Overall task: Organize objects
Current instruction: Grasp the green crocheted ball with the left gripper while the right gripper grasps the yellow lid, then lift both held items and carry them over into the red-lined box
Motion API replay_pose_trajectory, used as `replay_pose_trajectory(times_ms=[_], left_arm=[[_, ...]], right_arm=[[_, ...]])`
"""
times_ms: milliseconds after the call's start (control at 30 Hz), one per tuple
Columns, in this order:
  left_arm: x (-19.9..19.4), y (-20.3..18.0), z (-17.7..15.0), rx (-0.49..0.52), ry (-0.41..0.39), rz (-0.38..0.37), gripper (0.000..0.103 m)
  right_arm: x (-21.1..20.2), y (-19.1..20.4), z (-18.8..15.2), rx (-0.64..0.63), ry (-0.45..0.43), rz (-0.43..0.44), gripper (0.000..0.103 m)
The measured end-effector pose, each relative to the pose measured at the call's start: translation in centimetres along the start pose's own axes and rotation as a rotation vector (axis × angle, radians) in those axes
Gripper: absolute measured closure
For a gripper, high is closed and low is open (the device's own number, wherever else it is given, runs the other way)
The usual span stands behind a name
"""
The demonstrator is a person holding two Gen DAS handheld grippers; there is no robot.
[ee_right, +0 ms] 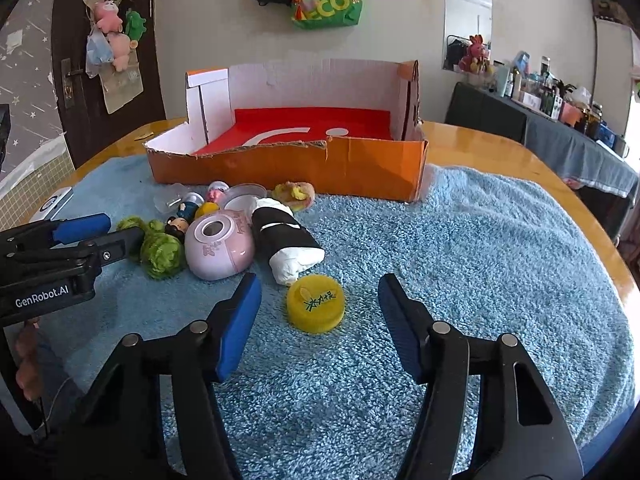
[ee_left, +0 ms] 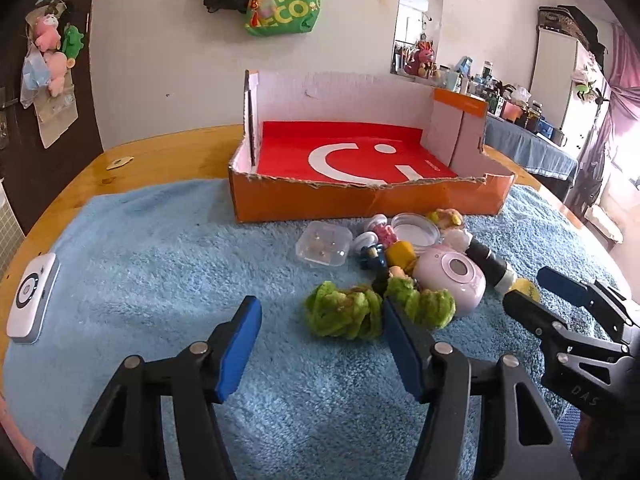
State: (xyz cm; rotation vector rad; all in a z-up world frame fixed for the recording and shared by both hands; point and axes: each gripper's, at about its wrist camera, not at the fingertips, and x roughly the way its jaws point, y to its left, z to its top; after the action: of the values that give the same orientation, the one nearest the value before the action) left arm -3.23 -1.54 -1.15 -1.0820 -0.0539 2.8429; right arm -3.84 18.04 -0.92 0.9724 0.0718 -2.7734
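An orange cardboard box [ee_left: 360,200] with a red liner stands open at the back of a blue towel [ee_left: 160,280]; it also shows in the right wrist view [ee_right: 320,168]. In front of it lies a pile of small things: green scrunchies [ee_left: 344,312], a pink round case [ee_left: 452,276], a clear square box [ee_left: 324,244], a black-and-white roll [ee_right: 288,240], small figurines [ee_right: 184,216]. A yellow cap [ee_right: 316,304] lies between the fingers of my open, empty right gripper [ee_right: 318,300]. My left gripper [ee_left: 320,320] is open and empty just before the green scrunchies.
A white device [ee_left: 32,300] lies at the towel's left edge. The towel covers a round wooden table [ee_left: 160,148]. A green bag [ee_left: 288,4] hangs on the wall behind. A cluttered side table [ee_right: 560,120] stands at the right.
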Motion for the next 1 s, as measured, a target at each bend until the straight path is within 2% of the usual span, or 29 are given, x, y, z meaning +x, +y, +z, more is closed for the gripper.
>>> replay_pose_trajectory(times_ms=[200,367,433,500,567,833,1000], left_arm=[[0.8,-0.4,0.4,0.006,0.009,-0.014,0.039],[1.4,-0.8,0.2,0.009,0.023,-0.034,0.049],[1.5,-0.7,0.1,0.001,0.026,-0.051,0.057],[1.5,-0.7,0.1,-0.005,0.027,-0.064,0.060],[1.4,-0.7,0.0,-0.004,0.026,-0.065,0.061],[0.8,-0.2,-0.4,-0.026,0.026,-0.092,0.063],[0.4,-0.2,-0.4,-0.027,0.024,-0.080,0.063]], right_arm=[[0.6,0.0,-0.1,0.006,0.020,0.011,0.052],[0.6,-0.2,-0.1,0.012,0.021,0.017,0.060],[0.6,-0.3,-0.1,0.016,0.022,0.026,0.064],[0.5,-0.3,0.0,0.018,0.024,0.036,0.070],[0.5,-0.2,0.0,0.016,0.024,0.043,0.073],[0.1,0.0,0.0,0.016,0.021,0.054,0.074],[-0.4,0.3,0.1,0.008,0.008,0.062,0.074]])
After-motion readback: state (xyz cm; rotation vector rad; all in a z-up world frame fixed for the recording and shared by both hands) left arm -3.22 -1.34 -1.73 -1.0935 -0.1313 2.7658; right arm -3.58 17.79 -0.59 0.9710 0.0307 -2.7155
